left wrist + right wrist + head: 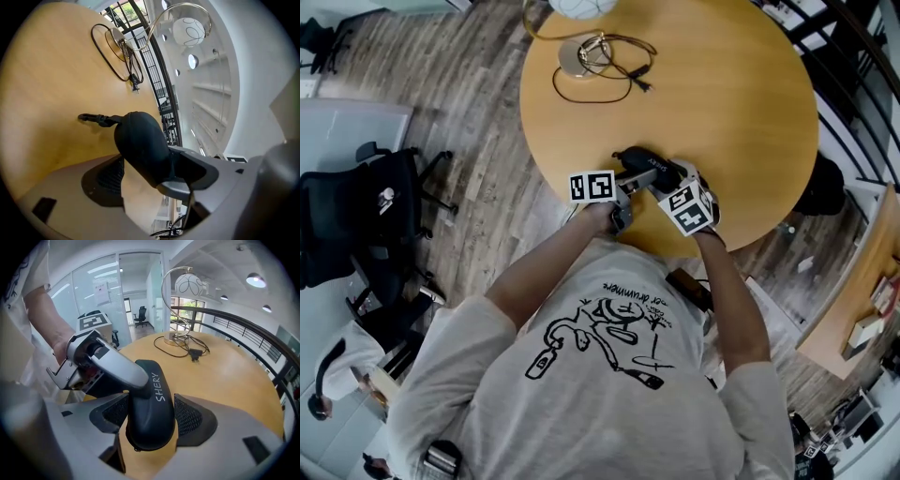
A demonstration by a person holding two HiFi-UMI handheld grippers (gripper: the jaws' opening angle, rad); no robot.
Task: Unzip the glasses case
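The right tool (151,420) is clamping the black oval hard-shell glasses case (152,390), likely light, stiff and slick; the wide-spread left tool (147,176) is straddling its end, probably needing the zipper tab.

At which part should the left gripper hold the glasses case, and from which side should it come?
Likely the rounded middle, squeezed across its narrow width, coming from the table's near edge, left of the right gripper. The glasses case lies between the left gripper's open jaws; the right gripper clamps the SHERY end, and the strap clip juts out beyond.
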